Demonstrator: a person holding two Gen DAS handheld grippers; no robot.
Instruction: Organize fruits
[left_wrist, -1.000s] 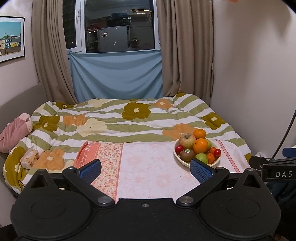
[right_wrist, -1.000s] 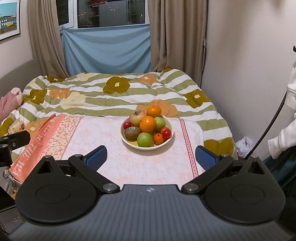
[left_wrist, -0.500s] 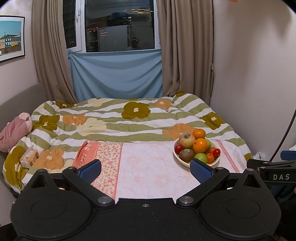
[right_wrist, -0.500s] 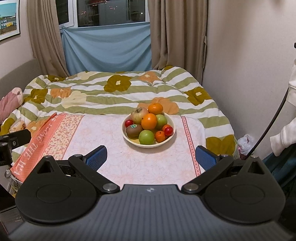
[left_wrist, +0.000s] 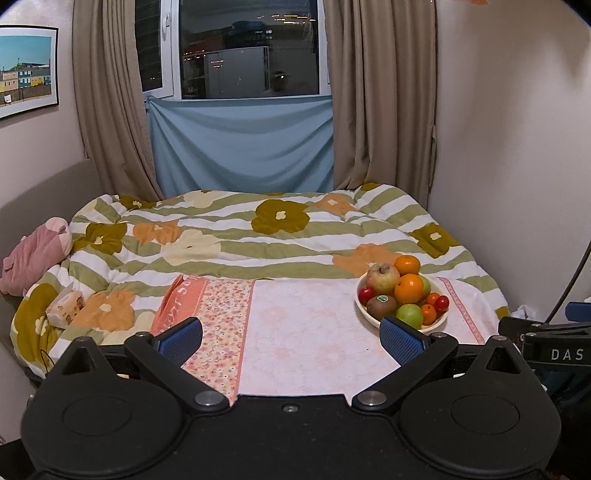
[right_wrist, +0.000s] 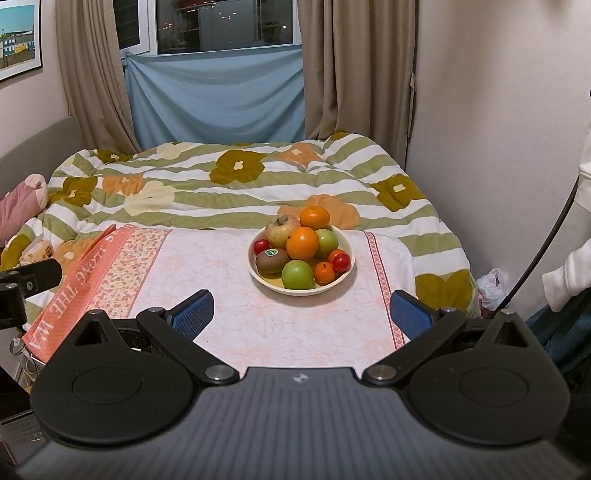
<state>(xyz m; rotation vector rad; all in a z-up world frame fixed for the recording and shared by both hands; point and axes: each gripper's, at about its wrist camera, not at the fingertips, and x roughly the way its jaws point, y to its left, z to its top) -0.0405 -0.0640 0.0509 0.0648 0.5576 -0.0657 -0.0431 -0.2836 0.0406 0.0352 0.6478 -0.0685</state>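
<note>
Left gripper (left_wrist: 291, 341) low at the bottom of its frame, jaws wide apart, nothing between the blue pads (left_wrist: 180, 339). Right gripper (right_wrist: 302, 314) likewise at the bottom of its frame, jaws wide apart, holding nothing.

Bowl (right_wrist: 347, 273) of fruit at centre of the right view, right of centre in the left view (left_wrist: 441, 322), resting on a pink floral cloth (right_wrist: 221, 266) over the surface. In the bowl: apple (right_wrist: 281, 232) at the upper left, orange (right_wrist: 314, 216) behind it, second orange (right_wrist: 302, 242) on top at the middle, pale green fruit (right_wrist: 327, 242) to its right, kiwi (right_wrist: 272, 260) with a sticker at the lower left, green apple (right_wrist: 297, 274) at the front, small red fruit (right_wrist: 261, 246) at the left rim, another red fruit (right_wrist: 341, 263) at the right, small tangerine (right_wrist: 324, 272) just beside it.

Both grippers well apart from the bowl, short of it toward the bottom of each frame.

Beyond the cloth, a bed with a striped flowered quilt (right_wrist: 236, 184). Pink pillow (left_wrist: 33, 254) at the left edge. Tissue pack (left_wrist: 66, 307) on the quilt, lower left. Blue sheet (left_wrist: 242, 146) under the window, upper centre, curtains (left_wrist: 107, 99) either side.
</note>
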